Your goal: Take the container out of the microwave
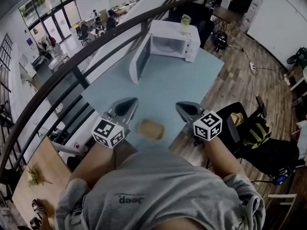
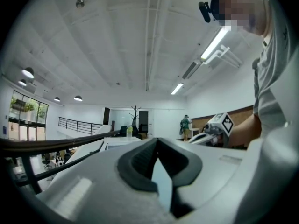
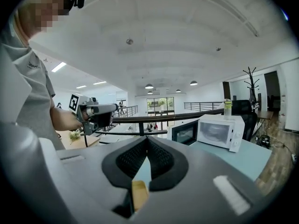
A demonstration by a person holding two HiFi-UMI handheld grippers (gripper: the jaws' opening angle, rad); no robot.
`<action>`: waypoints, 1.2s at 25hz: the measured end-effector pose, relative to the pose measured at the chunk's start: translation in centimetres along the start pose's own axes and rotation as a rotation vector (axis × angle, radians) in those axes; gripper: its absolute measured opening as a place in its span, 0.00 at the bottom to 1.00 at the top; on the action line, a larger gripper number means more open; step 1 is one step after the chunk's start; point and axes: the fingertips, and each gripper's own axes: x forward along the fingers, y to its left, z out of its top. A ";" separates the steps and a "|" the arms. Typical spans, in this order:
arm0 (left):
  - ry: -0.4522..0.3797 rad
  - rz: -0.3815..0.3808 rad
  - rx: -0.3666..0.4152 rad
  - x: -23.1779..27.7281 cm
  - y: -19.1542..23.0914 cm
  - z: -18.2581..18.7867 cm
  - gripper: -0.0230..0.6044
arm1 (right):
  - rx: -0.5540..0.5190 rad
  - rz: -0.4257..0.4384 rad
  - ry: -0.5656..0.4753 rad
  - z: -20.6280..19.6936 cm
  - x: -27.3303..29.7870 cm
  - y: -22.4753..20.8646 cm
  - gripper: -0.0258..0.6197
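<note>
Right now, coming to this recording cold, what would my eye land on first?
The white microwave at the far end of the light blue table stands with its door swung open and a bottle on top. Nearer the person, a tan container sits on the table between the left gripper and the right gripper, both with jaws together and holding nothing.

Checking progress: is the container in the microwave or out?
Out: the container sits on the table near the person, well apart from the open microwave.
</note>
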 end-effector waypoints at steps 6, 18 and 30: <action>0.045 0.027 -0.007 -1.5 -0.4 0.5 0.08 | -0.029 -0.005 0.021 0.6 -2.1 1.6 0.05; 0.001 0.054 -0.001 -1.0 1.2 1.7 0.07 | 0.033 -0.009 -0.018 1.4 -1.5 0.6 0.05; -0.037 0.046 -0.014 -0.7 1.8 2.1 0.08 | 0.066 -0.062 -0.054 2.0 -0.5 -1.2 0.05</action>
